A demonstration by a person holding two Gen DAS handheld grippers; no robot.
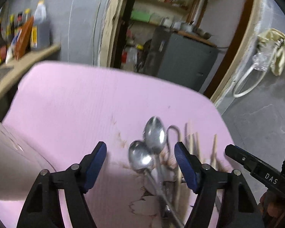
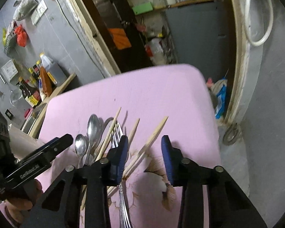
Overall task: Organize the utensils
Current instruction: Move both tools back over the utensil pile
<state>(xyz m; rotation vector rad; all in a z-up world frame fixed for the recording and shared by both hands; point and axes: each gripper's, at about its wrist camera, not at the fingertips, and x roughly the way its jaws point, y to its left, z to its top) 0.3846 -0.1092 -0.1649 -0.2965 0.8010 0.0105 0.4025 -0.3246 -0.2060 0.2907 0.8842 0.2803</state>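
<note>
Lying heaped on the pink cloth point(image 2: 161, 95), the slick, stiff spoons point(image 1: 153, 133) and light chopsticks point(image 2: 153, 134) want pinching mid-handle, between the left gripper point(image 1: 140, 153) and right gripper point(image 2: 144, 144), both gaping and empty.

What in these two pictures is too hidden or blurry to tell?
- Spoons, left wrist view: motion blur smears their handles, so the number of pieces in the pile is uncertain.
- Fork, right wrist view: a finger of the right gripper covers its neck.
- Chopsticks: near ends hidden behind that gripper.
- Bottles on the shelf: labels too blurred to read.
</note>
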